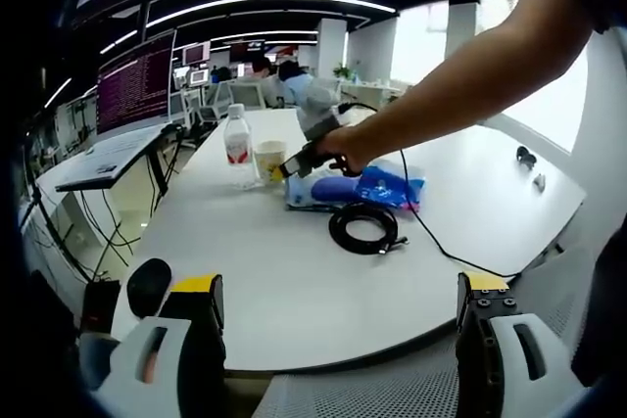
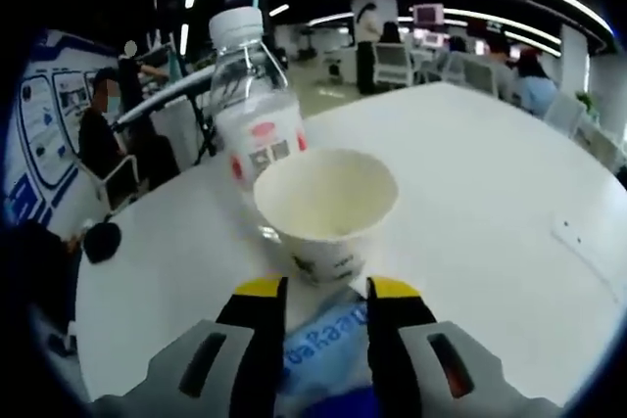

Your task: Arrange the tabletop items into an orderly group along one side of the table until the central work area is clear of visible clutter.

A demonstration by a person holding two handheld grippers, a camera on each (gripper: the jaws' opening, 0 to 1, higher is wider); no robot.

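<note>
On the white worktop, going left to right in the left gripper view, stand a clear water bottle, a paper cup just beside it, a blue plastic packet and, nearer the edge, a coiled black cable.

The bottle looks nearly empty, so probably light and easy to tip; its smooth wall may be slippery, and the waist below the label seems the best hold. The cup is thin and would crush, so it wants a gentle pinch at the rim. The packet is soft and crinkly, the cable floppy.

The left tongs stand wide open at the near edge, holding nothing. The right tongs sit over the blue packet just short of the cup, jaws narrowly apart; whether they pinch it cannot be told.

The bottle's red-and-white label is unreadable; white lettering on the packet is blurred.
</note>
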